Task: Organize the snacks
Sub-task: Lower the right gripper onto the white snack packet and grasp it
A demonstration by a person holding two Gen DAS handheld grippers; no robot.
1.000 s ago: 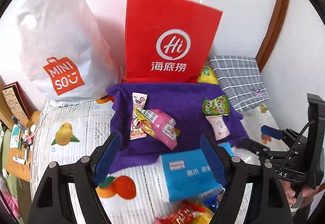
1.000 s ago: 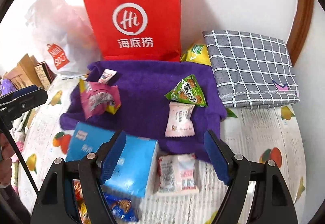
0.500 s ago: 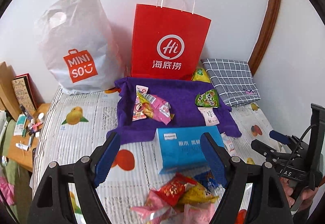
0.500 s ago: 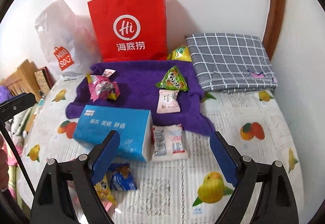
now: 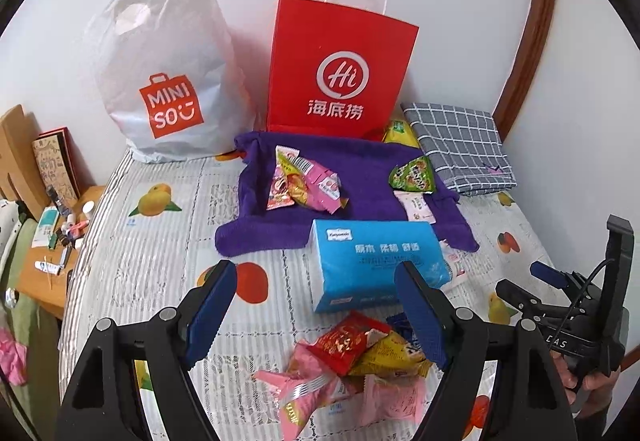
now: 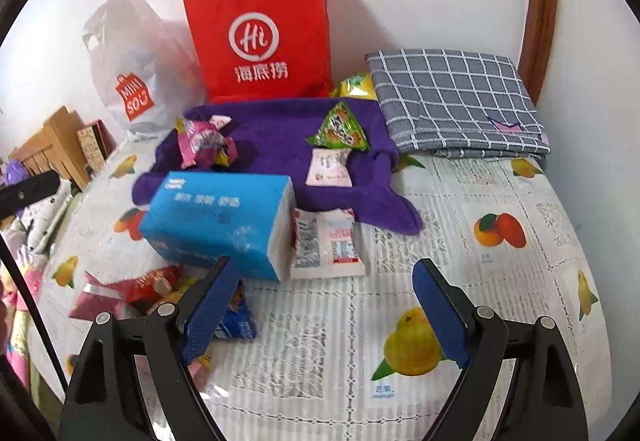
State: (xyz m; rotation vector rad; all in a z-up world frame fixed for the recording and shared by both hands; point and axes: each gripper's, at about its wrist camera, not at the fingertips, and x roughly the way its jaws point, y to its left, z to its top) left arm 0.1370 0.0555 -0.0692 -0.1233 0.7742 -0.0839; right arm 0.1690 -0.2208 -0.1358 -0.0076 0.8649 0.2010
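Observation:
A purple towel (image 5: 360,169) lies on the fruit-print tablecloth (image 5: 160,261) and carries a heap of pink packets (image 5: 308,183), a green packet (image 5: 414,175) and a white-pink packet (image 5: 416,206). In front of it sits a blue tissue pack (image 5: 376,265), then a loose pile of snacks (image 5: 356,361). My left gripper (image 5: 312,269) hangs open above that pile, holding nothing. My right gripper (image 6: 322,265) is open and empty over bare cloth, just short of a white twin packet (image 6: 326,241). It also shows in the left wrist view, where the right gripper (image 5: 552,281) is at the right edge.
A red paper bag (image 5: 340,69) and a white Miniso bag (image 5: 168,73) stand against the back wall. A folded grey checked cloth (image 6: 456,101) lies at the back right, with a yellow-green packet (image 6: 356,86) beside it. A cluttered wooden shelf (image 5: 48,241) adjoins the table's left edge.
Both grippers have drawn back from the towel, so the tissue pack and the near snack pile have come into view. The right jaws stand wider than a second ago.

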